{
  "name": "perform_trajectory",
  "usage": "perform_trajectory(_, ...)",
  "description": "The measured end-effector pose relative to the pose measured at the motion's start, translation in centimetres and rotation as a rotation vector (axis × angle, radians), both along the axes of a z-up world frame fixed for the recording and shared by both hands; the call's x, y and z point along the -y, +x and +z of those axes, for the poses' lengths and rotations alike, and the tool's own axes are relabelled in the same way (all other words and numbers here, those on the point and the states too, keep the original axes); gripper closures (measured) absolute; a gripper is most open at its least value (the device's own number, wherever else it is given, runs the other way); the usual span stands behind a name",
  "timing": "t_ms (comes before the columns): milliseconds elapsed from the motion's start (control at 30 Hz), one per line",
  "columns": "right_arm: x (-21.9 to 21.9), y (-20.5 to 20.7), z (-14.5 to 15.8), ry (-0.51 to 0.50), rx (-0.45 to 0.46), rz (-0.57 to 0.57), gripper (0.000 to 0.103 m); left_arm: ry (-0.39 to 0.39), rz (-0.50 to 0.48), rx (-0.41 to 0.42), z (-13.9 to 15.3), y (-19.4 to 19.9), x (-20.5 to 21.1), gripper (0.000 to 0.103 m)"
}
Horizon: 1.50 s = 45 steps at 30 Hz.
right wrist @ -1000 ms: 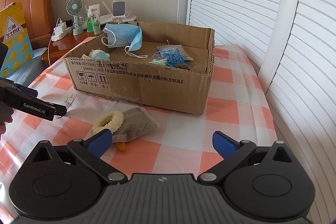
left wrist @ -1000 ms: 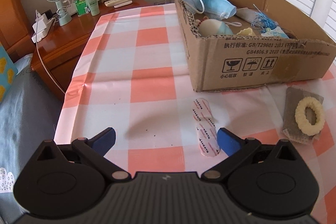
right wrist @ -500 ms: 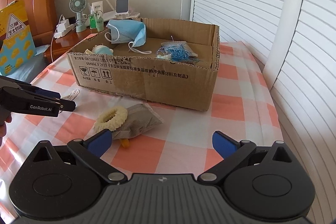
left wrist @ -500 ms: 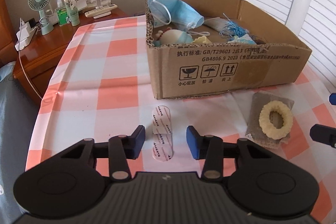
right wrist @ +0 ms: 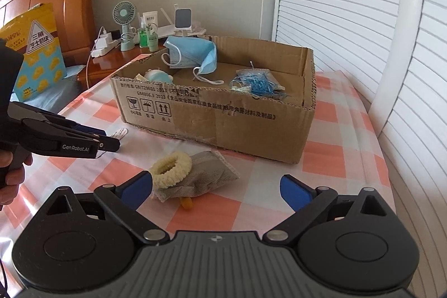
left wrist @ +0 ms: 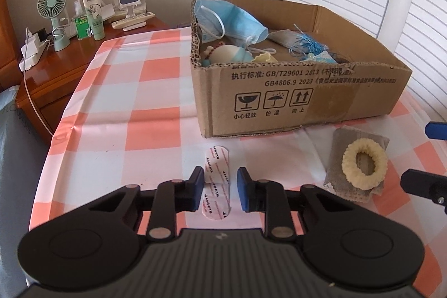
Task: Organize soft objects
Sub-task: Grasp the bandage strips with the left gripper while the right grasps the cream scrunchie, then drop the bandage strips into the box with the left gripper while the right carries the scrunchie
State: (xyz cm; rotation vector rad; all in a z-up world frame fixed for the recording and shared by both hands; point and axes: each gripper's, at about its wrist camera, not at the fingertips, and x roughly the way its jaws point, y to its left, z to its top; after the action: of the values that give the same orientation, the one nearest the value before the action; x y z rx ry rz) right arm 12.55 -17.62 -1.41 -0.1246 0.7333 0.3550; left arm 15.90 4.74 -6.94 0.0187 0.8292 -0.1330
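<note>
A white plaster strip with red print [left wrist: 216, 180] lies on the checked tablecloth in front of the cardboard box [left wrist: 307, 99]. My left gripper [left wrist: 219, 187] is low over it, jaws narrowed to either side of the strip with a gap still showing; it also shows in the right wrist view [right wrist: 107, 141]. A cream scrunchie [left wrist: 364, 168] rests on a grey pouch [left wrist: 339, 158] to the right. My right gripper [right wrist: 218, 186] is wide open and empty, just before the scrunchie [right wrist: 171, 166] and pouch [right wrist: 206, 176]. The box holds a blue face mask [right wrist: 192, 55], blue string and small soft items.
A wooden nightstand [left wrist: 56, 66] at the far left carries a small fan [left wrist: 53, 4], bottles and a charger. A yellow snack bag [right wrist: 33, 52] leans by the headboard. White shutters [right wrist: 363, 18] run along the right. An orange bit [right wrist: 186, 203] peeks from under the pouch.
My left gripper has swung over the plaster strip and its jaws have narrowed from wide open to either side of it. The right gripper has edged closer to the scrunchie, still open.
</note>
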Motion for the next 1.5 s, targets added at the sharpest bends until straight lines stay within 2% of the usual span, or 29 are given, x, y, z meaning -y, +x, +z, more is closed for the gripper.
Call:
perform_trajectory(267, -3.7, 0.7, -0.9, -0.078, 0.019, 0.157, 0.022, -0.004, 0.003, 0.010, -0.1, -0.1, 0.0, 0.079)
perform_trajectory(533, -5.7, 1.6, -1.8, -0.139, 0.029, 0.195, 0.039, -0.012, 0.029, 0.017, -0.1, -0.3, 0.0, 0.079)
perform_trajectory(633, -5.7, 1.8, -1.9, -0.135, 0.018, 0.197, 0.052, -0.019, 0.039, 0.017, -0.1, -0.3, 0.0, 0.079)
perform_trajectory(733, -5.7, 1.8, -2.1, -0.146, 0.016, 0.197, 0.054, -0.042, 0.051, 0.016, -0.1, -0.3, -0.3, 0.079)
perform_trajectory(967, -5.7, 1.9, -2.0, -0.145, 0.019, 0.203, 0.057, -0.036, 0.038, 0.011, 0.0, -0.2, -0.6, 0.088)
perform_trajectory(1233, -5.5, 1.8, -1.4, -0.133, 0.025, 0.202, 0.057, -0.020, 0.008, 0.007, 0.5, -0.4, -0.6, 0.088)
perform_trajectory(1500, -5.0, 1.2, -0.5, -0.126, 0.035, 0.198, 0.057, -0.034, -0.073, -0.009, 2.1, -1.2, -0.9, 0.088)
